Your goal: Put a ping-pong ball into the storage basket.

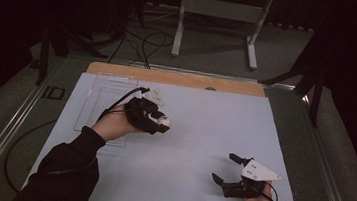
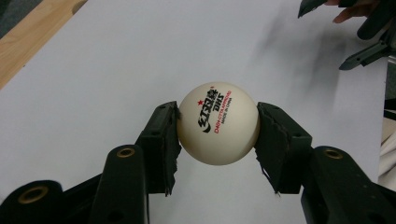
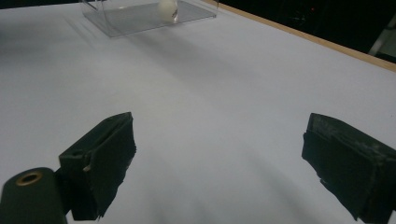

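Left gripper (image 2: 218, 128) clamps white ping-pong ball (image 2: 218, 123) just right of clear tray (image 1: 99, 103). Right gripper (image 1: 225, 168) well apart from tray, jaws spread wide, empty.

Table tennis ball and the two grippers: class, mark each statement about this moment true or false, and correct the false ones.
1. The left gripper is shut on the table tennis ball. True.
2. The ball is plain, with no printing. False: it carries a black and red logo and red lettering.
3. The right gripper is shut on a second ball. False: its jaws stand wide apart with nothing between them.
4. A clear plastic box stands on the white table cover. True.
5. The two grippers touch each other. False: they are well apart, the right one nearer the person.
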Demonstrator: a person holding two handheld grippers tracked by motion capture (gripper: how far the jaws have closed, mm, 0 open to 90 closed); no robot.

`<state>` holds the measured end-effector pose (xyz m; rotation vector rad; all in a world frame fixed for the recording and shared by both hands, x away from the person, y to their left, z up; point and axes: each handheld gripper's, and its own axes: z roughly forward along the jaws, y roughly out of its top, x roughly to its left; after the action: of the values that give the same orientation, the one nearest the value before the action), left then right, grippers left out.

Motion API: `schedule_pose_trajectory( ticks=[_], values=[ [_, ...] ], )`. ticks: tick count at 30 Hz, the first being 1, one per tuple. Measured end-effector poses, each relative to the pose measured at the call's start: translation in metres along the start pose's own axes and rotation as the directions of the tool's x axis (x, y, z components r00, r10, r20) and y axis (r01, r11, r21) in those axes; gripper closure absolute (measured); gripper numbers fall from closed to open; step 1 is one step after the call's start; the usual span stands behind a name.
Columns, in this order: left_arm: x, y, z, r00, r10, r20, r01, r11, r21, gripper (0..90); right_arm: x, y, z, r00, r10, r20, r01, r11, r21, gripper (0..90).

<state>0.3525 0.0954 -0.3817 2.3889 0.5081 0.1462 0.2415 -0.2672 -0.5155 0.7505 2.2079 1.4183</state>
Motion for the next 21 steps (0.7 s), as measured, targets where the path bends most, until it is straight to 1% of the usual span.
schedule_pose_trajectory(
  ticks=[1, 5, 7, 12, 14, 15, 17, 21],
  values=[
    [0.001, -0.001, -0.001, 1.0000, -0.003, 0.002, 0.003, 1.0000, -0.002, 52.3, 0.000, 0.000, 0.000, 1.0000, 0.000, 0.000, 0.000, 1.000, 0.000, 9.4],
    [0.003, -0.005, -0.007, 0.9998, -0.012, -0.017, 0.012, 0.9999, -0.003, 52.3, 0.000, 0.000, 0.000, 1.0000, 0.000, -0.001, 0.000, 1.000, 0.001, 9.4],
    [0.005, -0.006, -0.010, 0.9997, -0.015, -0.017, 0.015, 0.9999, -0.004, 52.2, 0.000, 0.000, 0.000, 1.0000, 0.001, -0.001, -0.001, 1.000, 0.002, 9.4],
    [0.009, -0.009, -0.020, 0.9990, -0.028, -0.035, 0.028, 0.9996, -0.003, 52.3, 0.000, 0.000, 0.001, 1.0000, 0.000, -0.001, 0.000, 1.000, 0.002, 9.4],
    [0.010, -0.010, -0.025, 0.9983, -0.039, -0.043, 0.038, 0.9991, -0.017, 52.3, 0.001, 0.000, 0.001, 1.0000, 0.002, -0.002, -0.002, 1.000, 0.003, 9.4],
    [0.011, -0.011, -0.027, 0.9983, -0.040, -0.041, 0.039, 0.9991, -0.018, 52.3, 0.001, 0.000, 0.001, 1.0000, 0.001, -0.002, -0.001, 1.000, 0.002, 9.4],
    [0.012, -0.012, -0.030, 0.9977, -0.040, -0.055, 0.039, 0.9991, -0.015, 52.3, 0.000, 0.000, 0.001, 1.0000, 0.001, -0.002, -0.001, 1.000, 0.002, 9.4],
    [0.016, -0.016, -0.036, 0.9962, -0.054, -0.068, 0.053, 0.9984, -0.021, 52.3, 0.001, 0.001, 0.001, 1.0000, 0.000, -0.002, 0.000, 1.000, 0.001, 9.4]
  ],
)
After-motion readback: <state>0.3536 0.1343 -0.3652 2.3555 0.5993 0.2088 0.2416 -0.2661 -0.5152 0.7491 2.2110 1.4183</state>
